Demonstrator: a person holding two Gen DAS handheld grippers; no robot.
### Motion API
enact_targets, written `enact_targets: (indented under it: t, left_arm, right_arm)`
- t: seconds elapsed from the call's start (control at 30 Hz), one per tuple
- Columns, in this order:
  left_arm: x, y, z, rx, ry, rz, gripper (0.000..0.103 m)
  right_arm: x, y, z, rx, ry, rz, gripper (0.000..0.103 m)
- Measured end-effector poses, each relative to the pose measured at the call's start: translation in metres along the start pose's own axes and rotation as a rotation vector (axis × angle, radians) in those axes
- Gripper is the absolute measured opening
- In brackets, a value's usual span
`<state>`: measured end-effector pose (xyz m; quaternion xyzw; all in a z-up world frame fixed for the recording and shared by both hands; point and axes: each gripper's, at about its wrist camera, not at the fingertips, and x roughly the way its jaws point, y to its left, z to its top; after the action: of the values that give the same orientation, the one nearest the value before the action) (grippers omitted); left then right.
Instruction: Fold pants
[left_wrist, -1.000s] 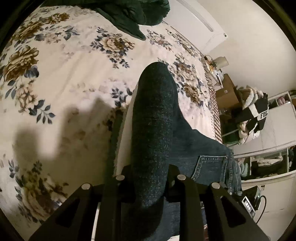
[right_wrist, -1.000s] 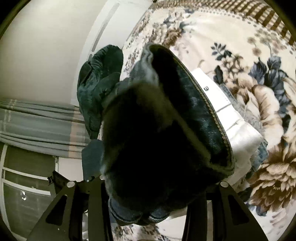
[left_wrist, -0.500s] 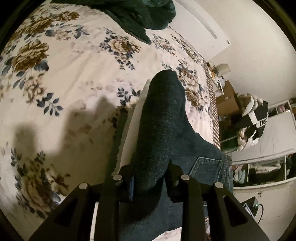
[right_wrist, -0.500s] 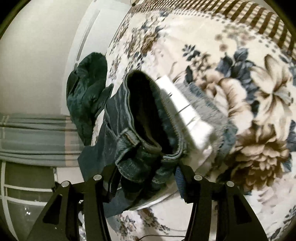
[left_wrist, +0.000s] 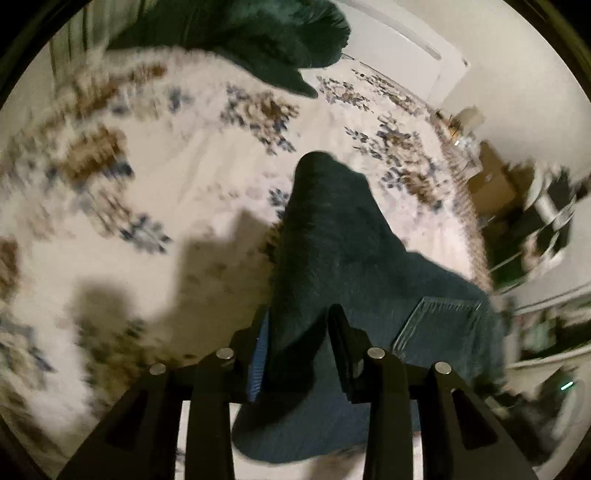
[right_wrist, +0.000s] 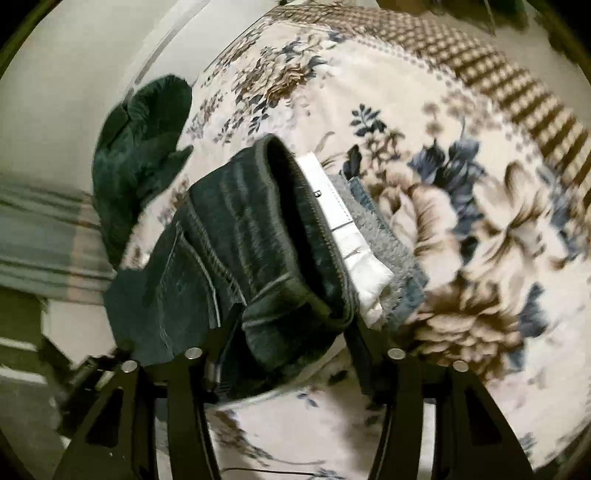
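Observation:
Dark blue jeans (left_wrist: 332, 251) lie folded on a flowered bedspread (left_wrist: 177, 177); a back pocket shows at right in the left wrist view. My left gripper (left_wrist: 297, 332) is shut on a fold of the jeans. In the right wrist view the jeans (right_wrist: 258, 236) show their waistband, resting against a white folded garment (right_wrist: 347, 229) and a grey one beneath. My right gripper (right_wrist: 291, 343) stands wide open around the waistband end, not clamping it. Both views are blurred by motion.
A dark green garment (left_wrist: 258, 40) lies at the head of the bed, also in the right wrist view (right_wrist: 144, 147). White wall, cardboard boxes (left_wrist: 491, 184) and shelves stand beyond the bed's right edge. A checked bedspread border (right_wrist: 498, 66) marks the edge.
My right gripper has opened and let go of the jeans' waistband, which now lies lower on the bed. My left gripper has pulled back, still holding the fold.

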<state>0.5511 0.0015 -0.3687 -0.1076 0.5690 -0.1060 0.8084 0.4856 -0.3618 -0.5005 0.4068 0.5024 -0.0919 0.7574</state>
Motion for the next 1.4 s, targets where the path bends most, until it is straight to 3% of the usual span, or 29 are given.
enact_targets:
  t: [0.03, 0.07, 0.1, 0.17, 0.23, 0.37, 0.5, 0.93, 1.4]
  left_arm:
    - [-0.005, -0.005, -0.003, 0.032, -0.009, 0.031, 0.040]
    - [-0.013, -0.014, -0.007, 0.071, -0.020, 0.069, 0.056]
    - [-0.016, -0.018, -0.010, 0.093, -0.024, 0.089, 0.073]
    - [-0.024, -0.026, -0.018, 0.130, -0.036, 0.106, 0.085]
    - [-0.034, -0.034, -0.025, 0.154, -0.049, 0.134, 0.086]
    - [-0.059, -0.047, -0.040, 0.178, -0.078, 0.168, 0.095]
    - [-0.089, -0.059, -0.055, 0.199, -0.119, 0.183, 0.096]
    - [-0.237, -0.095, -0.131, 0.208, -0.302, 0.238, 0.096]
    - [-0.388, -0.128, -0.244, 0.214, -0.440, 0.266, 0.096]
  right_arm:
    - [-0.004, 0.005, -0.001, -0.017, 0.000, -0.020, 0.072]
    - [-0.009, 0.014, -0.003, -0.051, -0.011, -0.053, 0.084]
    - [-0.016, 0.023, -0.006, -0.100, -0.033, -0.090, 0.088]
    - [-0.032, 0.048, -0.014, -0.213, -0.085, -0.168, 0.093]
    - [-0.046, 0.069, -0.022, -0.300, -0.117, -0.245, 0.102]
    - [-0.077, 0.100, -0.038, -0.411, -0.201, -0.353, 0.103]
    - [-0.111, 0.115, -0.054, -0.453, -0.257, -0.393, 0.103]
    - [-0.273, 0.135, -0.138, -0.532, -0.404, -0.334, 0.103]
    - [-0.489, 0.131, -0.276, -0.665, -0.546, -0.208, 0.103]
